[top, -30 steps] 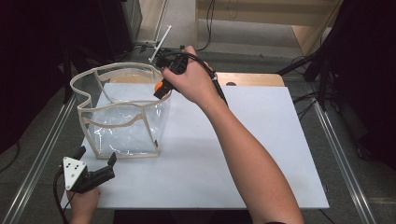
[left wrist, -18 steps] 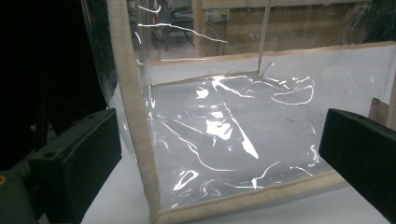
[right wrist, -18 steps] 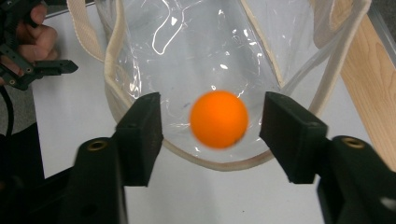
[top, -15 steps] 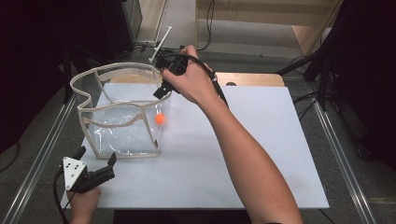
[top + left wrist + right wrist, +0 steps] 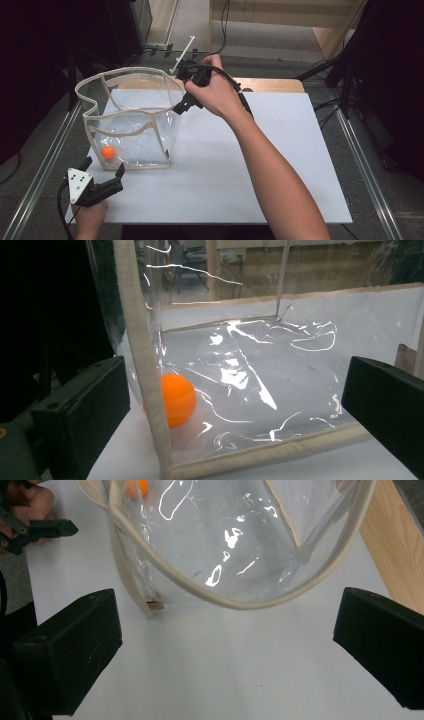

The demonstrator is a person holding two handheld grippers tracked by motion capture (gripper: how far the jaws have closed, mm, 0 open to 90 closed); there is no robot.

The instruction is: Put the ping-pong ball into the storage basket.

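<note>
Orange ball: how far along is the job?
Done: the orange ball lies on the floor of the clear bag, in its near left corner. In hand: nothing; the right gripper hangs open at the bag's rim, the left gripper waits open before the bag. Left: no other loose item shows on the table.

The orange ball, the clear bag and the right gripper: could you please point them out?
orange ball [image 5: 176, 399]: left gripper view, its front.
clear bag [image 5: 131, 70]: high view, far rim.
right gripper [image 5: 181, 106]: high view, jaw tips.

A white table [image 5: 280, 165] on grey floor [image 5: 200, 30], dark surroundings, wooden furniture [image 5: 280, 12] behind.
</note>
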